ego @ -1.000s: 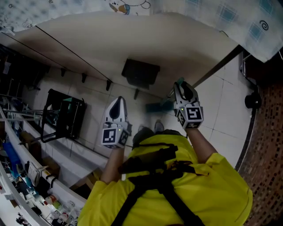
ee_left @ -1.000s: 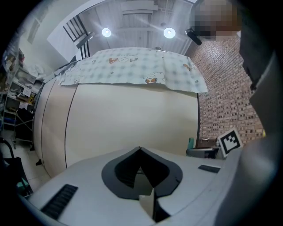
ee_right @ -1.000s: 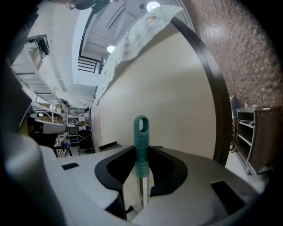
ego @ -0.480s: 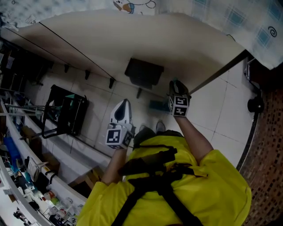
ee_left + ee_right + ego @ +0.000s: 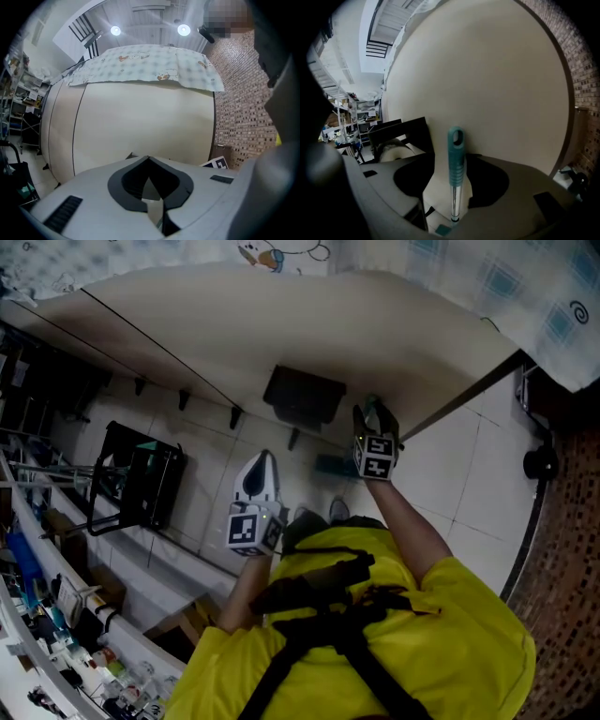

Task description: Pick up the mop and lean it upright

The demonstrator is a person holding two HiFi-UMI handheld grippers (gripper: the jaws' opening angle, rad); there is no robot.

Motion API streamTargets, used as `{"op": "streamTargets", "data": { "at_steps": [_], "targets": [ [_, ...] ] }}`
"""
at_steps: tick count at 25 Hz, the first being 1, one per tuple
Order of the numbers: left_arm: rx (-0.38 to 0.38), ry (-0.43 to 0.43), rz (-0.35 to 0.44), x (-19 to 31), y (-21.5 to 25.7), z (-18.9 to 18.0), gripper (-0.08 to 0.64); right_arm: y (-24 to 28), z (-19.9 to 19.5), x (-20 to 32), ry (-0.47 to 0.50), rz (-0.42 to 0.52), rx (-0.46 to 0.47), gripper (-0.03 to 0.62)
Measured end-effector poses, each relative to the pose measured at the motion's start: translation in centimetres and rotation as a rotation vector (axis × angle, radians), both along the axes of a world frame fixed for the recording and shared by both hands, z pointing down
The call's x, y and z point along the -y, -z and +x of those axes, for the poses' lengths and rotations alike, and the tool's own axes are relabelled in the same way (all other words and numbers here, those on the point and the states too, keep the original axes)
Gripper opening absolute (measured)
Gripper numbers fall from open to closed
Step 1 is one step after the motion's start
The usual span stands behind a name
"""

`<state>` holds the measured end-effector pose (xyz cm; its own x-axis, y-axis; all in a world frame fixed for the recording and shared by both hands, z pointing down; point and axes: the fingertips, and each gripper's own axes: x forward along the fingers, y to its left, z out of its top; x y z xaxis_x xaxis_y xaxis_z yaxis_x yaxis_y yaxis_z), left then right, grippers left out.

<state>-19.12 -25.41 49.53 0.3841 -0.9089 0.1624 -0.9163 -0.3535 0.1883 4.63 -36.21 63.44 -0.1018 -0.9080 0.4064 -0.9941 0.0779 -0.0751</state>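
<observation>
Step in hand: the mop was judged to be off the floor and upright, with the leaning step not yet completed. The mop handle (image 5: 456, 159) was observed in the right gripper view standing close to vertical, its teal grip and hanging loop uppermost and bare metal shaft below, set in front of the cream panel (image 5: 281, 324). Whether the loop end touched the panel could not be determined; it was seen near it. A teal piece (image 5: 330, 465) was noted low down on the tiled floor (image 5: 459, 465) just beside the right arm in the head view; it was taken to be the mop head, though this could not be confirmed.

Right hand-held gripper (image 5: 375, 413): the jaws were found drawn in on the metal shaft below the teal grip, with the shaft running down between them. The hold was judged to be a pinch rather than a loose cradle.

Left hand-held gripper (image 5: 262, 461): the jaws were found pressed together at the tips, with nothing between them. It was held beside the body, well apart from the mop, and pointed at the panel.

Next move, as judged: the top of the handle would need to be tipped onto the panel with the mop head planted on the floor, and the lean checked for stability before the right jaws were spread. A slide along the smooth panel was noted as the chief risk.
</observation>
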Motion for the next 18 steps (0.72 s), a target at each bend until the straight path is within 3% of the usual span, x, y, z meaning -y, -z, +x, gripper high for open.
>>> {"op": "streamTargets", "data": {
  "at_steps": [7, 13, 16, 18],
  "targets": [
    [-0.015, -0.013, 0.005, 0.3, 0.4, 0.7, 0.002, 4.0, 0.2, -2.1, 0.064, 0.058, 0.022, 0.256],
    [-0.02, -0.022, 0.015, 0.6, 1.3, 0.7, 0.002, 12.9, 0.8, -8.9, 0.199, 0.175, 0.128, 0.256],
    [-0.019, -0.031, 0.027, 0.2, 1.5, 0.5, 0.002, 17.1, 1.2, -11.8, 0.236, 0.242, 0.146, 0.23],
    [-0.022, -0.031, 0.034, -0.1, 2.1, 0.5, 0.002, 19.3, 1.5, -13.1, 0.244, 0.285, 0.157, 0.169]
  ]
}}
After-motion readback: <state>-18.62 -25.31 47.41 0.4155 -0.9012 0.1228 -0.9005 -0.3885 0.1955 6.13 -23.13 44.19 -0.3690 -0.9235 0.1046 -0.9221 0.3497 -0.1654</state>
